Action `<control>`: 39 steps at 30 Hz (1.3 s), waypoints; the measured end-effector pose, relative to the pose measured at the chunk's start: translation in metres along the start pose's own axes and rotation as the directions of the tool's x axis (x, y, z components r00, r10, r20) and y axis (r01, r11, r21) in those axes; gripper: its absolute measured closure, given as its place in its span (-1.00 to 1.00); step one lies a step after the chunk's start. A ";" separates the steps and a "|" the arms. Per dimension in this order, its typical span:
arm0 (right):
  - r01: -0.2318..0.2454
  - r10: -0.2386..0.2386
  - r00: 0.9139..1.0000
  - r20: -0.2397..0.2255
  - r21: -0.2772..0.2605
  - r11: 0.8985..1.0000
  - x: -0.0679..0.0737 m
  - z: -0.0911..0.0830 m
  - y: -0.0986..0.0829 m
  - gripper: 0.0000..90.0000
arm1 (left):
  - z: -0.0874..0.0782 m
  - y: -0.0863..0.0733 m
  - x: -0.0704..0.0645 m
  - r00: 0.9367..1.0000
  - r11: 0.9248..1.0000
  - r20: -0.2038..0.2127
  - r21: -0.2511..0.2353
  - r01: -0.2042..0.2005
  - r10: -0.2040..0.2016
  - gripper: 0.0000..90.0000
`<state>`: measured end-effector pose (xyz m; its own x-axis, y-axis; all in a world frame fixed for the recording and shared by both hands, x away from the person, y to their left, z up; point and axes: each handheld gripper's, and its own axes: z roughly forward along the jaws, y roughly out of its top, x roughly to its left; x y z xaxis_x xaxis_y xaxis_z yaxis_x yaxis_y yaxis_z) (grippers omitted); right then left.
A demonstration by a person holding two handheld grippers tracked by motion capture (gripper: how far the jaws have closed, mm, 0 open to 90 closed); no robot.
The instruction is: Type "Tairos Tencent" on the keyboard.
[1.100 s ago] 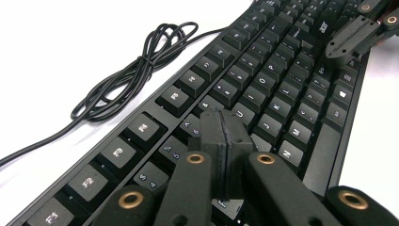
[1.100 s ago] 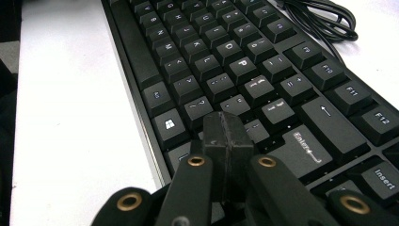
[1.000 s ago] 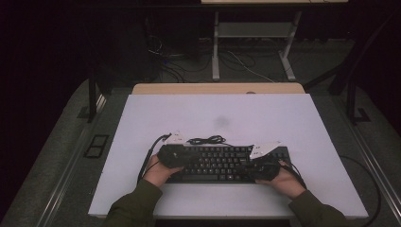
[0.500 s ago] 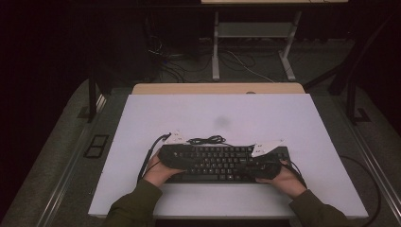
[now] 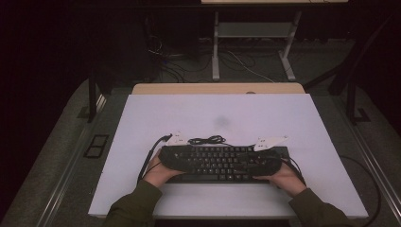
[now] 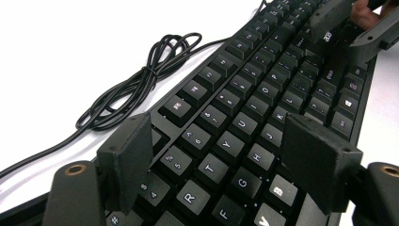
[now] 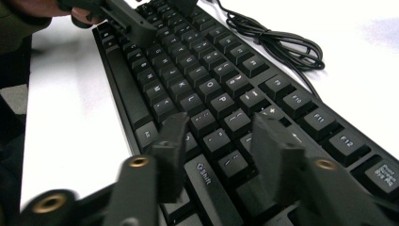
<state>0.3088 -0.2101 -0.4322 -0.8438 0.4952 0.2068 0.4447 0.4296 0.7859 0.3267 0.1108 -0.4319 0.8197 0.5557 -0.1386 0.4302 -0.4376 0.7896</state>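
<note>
A black keyboard [image 5: 222, 163] lies flat near the front edge of the white table [image 5: 227, 118], and a hand holds a gripper at each of its ends. My left gripper [image 6: 219, 127] is open, its jaws spread over the letter keys around T, Y and U [image 6: 244, 94]. My right gripper [image 7: 220, 123] is open too, low over the punctuation keys by Shift [image 7: 207, 70]. Each points along the keyboard toward the other: the right gripper [image 6: 343, 23] is at the far end of the left gripper view, the left gripper [image 7: 127, 19] at the far end of the right gripper view.
The keyboard's black cable lies coiled [image 5: 206, 140] on the table just behind it, also seen in the left gripper view [image 6: 141, 80] and the right gripper view [image 7: 277, 42]. Gripper cables trail off both ends. A wooden strip [image 5: 217, 88] borders the table's far side.
</note>
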 end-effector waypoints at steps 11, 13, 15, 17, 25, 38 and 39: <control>-0.010 0.010 1.000 0.016 -0.030 1.000 -0.001 0.008 0.005 -0.33 | -0.005 -0.005 -0.002 1.000 1.000 -0.008 0.001 0.005 -0.005 -0.48; -0.011 0.011 1.000 0.016 -0.028 1.000 -0.001 0.008 0.007 -0.36 | -0.006 -0.007 -0.002 1.000 1.000 -0.013 -0.001 0.009 -0.009 -0.48; -0.006 0.007 1.000 0.014 -0.035 0.999 -0.001 0.010 0.008 -0.37 | -0.008 -0.008 -0.001 1.000 1.000 -0.017 0.002 0.009 -0.009 -0.48; -0.003 0.004 1.000 0.016 -0.038 0.999 -0.001 0.012 0.009 -0.39 | -0.010 -0.010 -0.001 1.000 1.000 -0.022 0.001 0.014 -0.014 -0.47; 0.010 -0.010 1.000 0.007 -0.043 0.999 0.000 0.018 0.013 -0.43 | -0.018 -0.016 0.001 0.998 0.999 -0.051 -0.015 0.029 -0.030 -0.40; 0.030 -0.030 1.000 0.002 -0.048 0.998 0.003 0.028 0.020 -0.46 | -0.031 -0.023 0.004 0.993 0.998 -0.110 -0.034 0.047 -0.051 0.22; 0.030 -0.030 1.000 -0.002 -0.049 0.998 0.003 0.028 0.021 -0.46 | -0.031 -0.023 0.004 0.992 0.998 -0.115 -0.032 0.050 -0.053 0.30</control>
<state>0.3243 -0.1782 -0.4318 -0.8571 0.4811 0.1842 0.4042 0.4065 0.8194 0.3083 0.1455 -0.4321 0.7471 0.6554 -0.1109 0.4581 -0.3868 0.8003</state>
